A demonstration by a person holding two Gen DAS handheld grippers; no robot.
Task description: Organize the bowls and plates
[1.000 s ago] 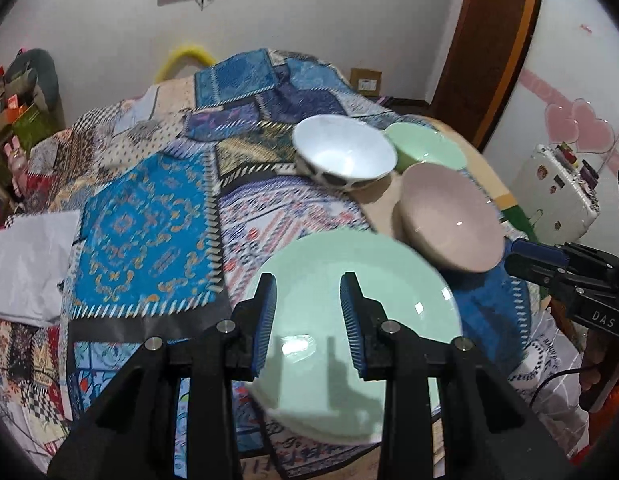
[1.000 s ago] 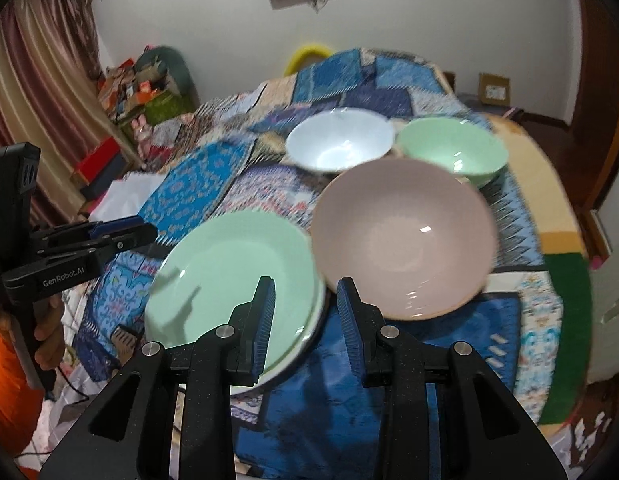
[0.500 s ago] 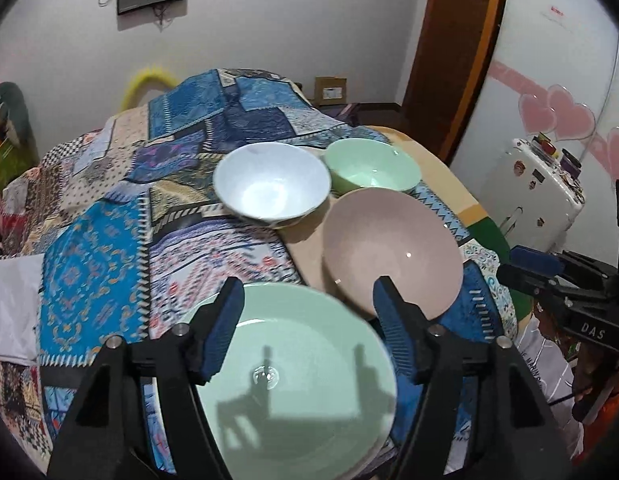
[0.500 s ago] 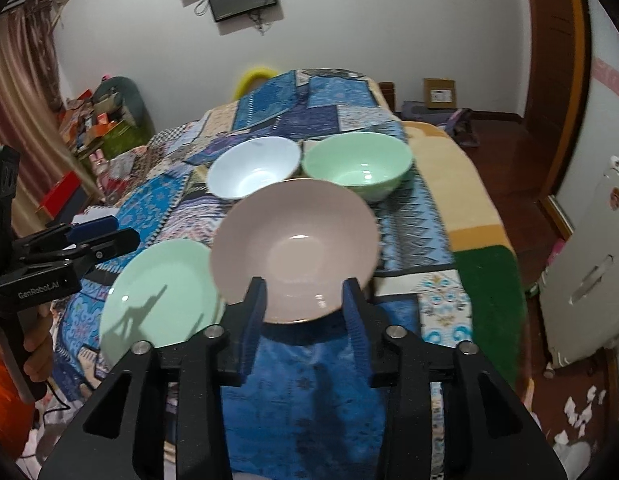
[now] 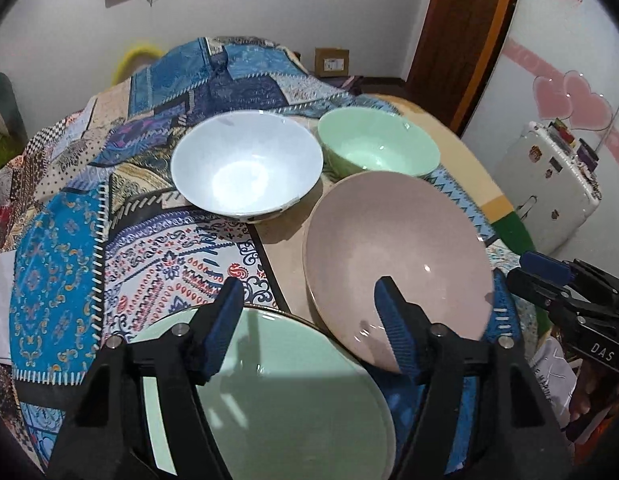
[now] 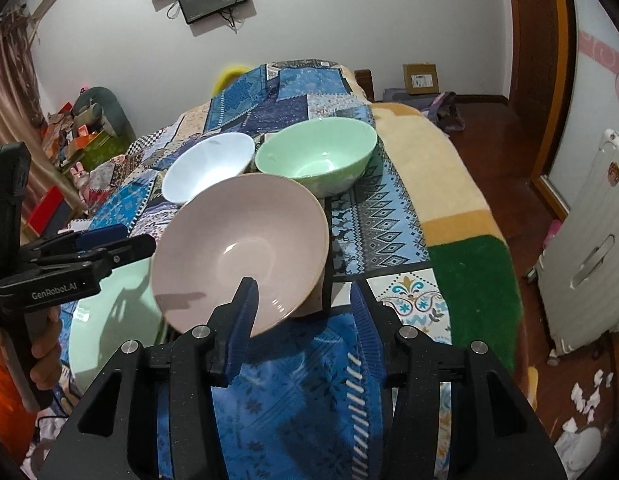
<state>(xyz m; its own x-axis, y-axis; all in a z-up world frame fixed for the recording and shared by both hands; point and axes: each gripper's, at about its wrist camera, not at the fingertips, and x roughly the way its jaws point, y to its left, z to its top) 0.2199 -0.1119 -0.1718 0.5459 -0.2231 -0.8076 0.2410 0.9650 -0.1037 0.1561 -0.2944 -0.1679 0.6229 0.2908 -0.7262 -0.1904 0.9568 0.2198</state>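
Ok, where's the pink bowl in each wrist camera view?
Left wrist: pink bowl sits right of centre, beside the green plate.
Right wrist: pink bowl sits centre-left.
Shared landmark: the white bowl lies just behind it in both.

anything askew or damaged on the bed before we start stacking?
One thing: the pink bowl sits tilted, its near edge leaning over the rim of the green plate instead of resting flat. The white bowl and green bowl stand upright. No damage or spills visible.
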